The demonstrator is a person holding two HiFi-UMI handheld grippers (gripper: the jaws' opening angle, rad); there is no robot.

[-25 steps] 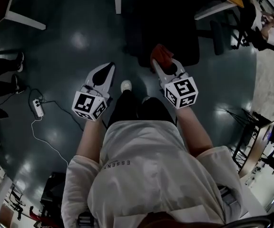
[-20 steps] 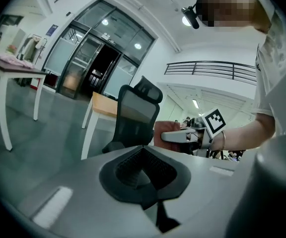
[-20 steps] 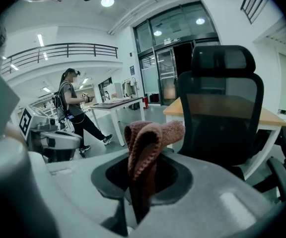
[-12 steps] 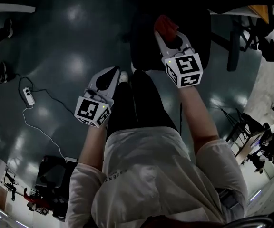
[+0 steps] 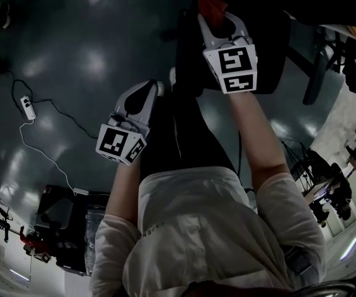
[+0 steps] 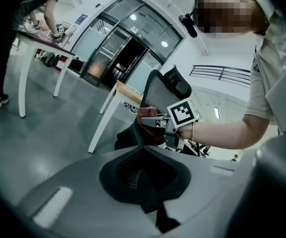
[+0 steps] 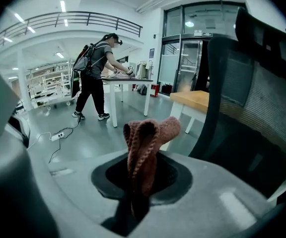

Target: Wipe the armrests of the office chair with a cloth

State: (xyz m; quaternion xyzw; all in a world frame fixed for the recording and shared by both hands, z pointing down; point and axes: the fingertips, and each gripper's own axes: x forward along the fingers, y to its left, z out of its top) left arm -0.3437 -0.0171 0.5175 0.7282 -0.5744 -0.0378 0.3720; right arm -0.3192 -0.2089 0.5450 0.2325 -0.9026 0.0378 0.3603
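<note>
My right gripper (image 5: 211, 15) is shut on a reddish-brown cloth (image 5: 209, 3), held out over the black office chair (image 5: 271, 48). In the right gripper view the cloth (image 7: 145, 143) stands folded up out of the jaws, with the chair's mesh backrest (image 7: 254, 98) close on the right. A dark armrest (image 5: 314, 78) shows further right in the head view. My left gripper (image 5: 154, 88) hangs lower beside the person's dark trouser leg, shut with nothing in it. The left gripper view shows the right gripper (image 6: 155, 119), the cloth (image 6: 145, 114) and the chair's back (image 6: 164, 86).
A power strip (image 5: 25, 107) with its cable lies on the dark glossy floor at the left. A black case (image 5: 60, 218) stands at the lower left. A wood-topped white table (image 7: 195, 100) is by the chair; a person (image 7: 94, 68) works at another table.
My right gripper has moved forward with the cloth, from the chair's near edge to over the chair. The left gripper has stayed low beside the leg.
</note>
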